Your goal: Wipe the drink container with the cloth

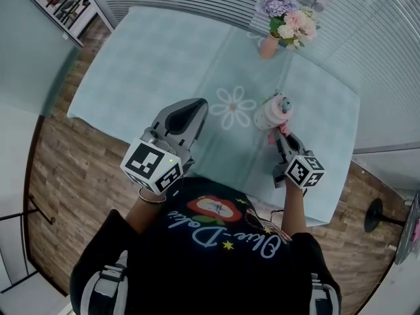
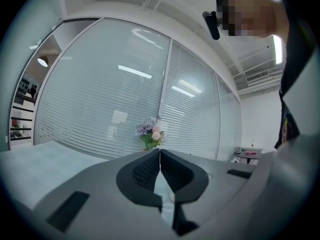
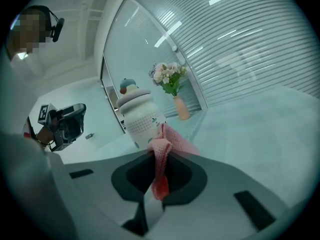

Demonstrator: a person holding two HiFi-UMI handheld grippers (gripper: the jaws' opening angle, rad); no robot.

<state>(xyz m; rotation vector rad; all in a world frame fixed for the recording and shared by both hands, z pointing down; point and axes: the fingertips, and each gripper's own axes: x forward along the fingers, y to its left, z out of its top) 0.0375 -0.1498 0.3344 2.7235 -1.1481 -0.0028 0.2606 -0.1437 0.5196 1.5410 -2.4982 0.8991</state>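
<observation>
A white drink container with a teal-and-pink cap stands upright on the table; in the right gripper view the container is just ahead of the jaws. My right gripper is shut on a pink mesh cloth, and the cloth lies against the container's near side. My left gripper is held up over the table's near left part, tilted upward, jaws shut with nothing between them; the left gripper faces the window wall.
A pink vase of flowers stands at the table's far edge. The light blue tablecloth has a white flower print. Wood floor surrounds the table, and a shelf stands far left.
</observation>
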